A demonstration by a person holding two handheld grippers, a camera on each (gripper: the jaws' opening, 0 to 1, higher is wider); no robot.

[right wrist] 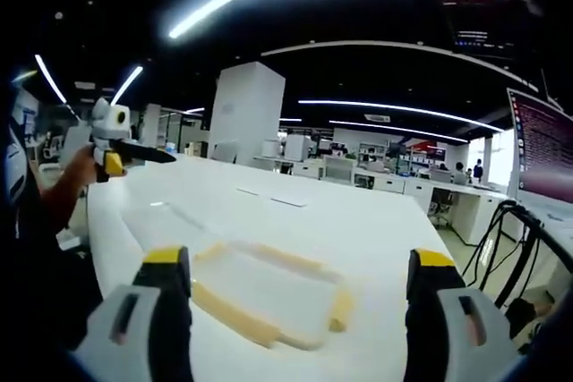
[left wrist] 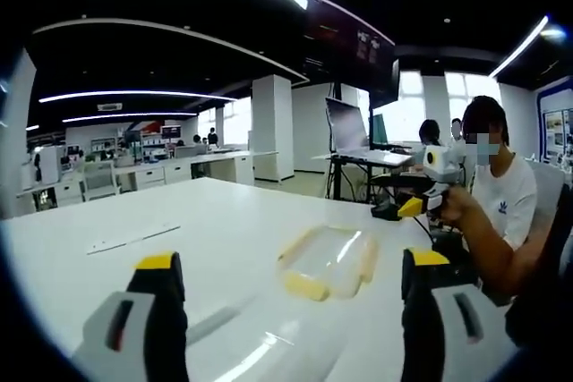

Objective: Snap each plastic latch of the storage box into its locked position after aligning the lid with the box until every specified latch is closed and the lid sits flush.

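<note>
Flat on the white table [right wrist: 376,221], straight ahead of both grippers: clear storage box [right wrist: 260,288] with yellow latches [right wrist: 235,315], long axis running left to right. Nearer to right gripper [right wrist: 300,288], jaws spread wide, empty. Left gripper [left wrist: 291,297] likewise released, farther back.
</note>
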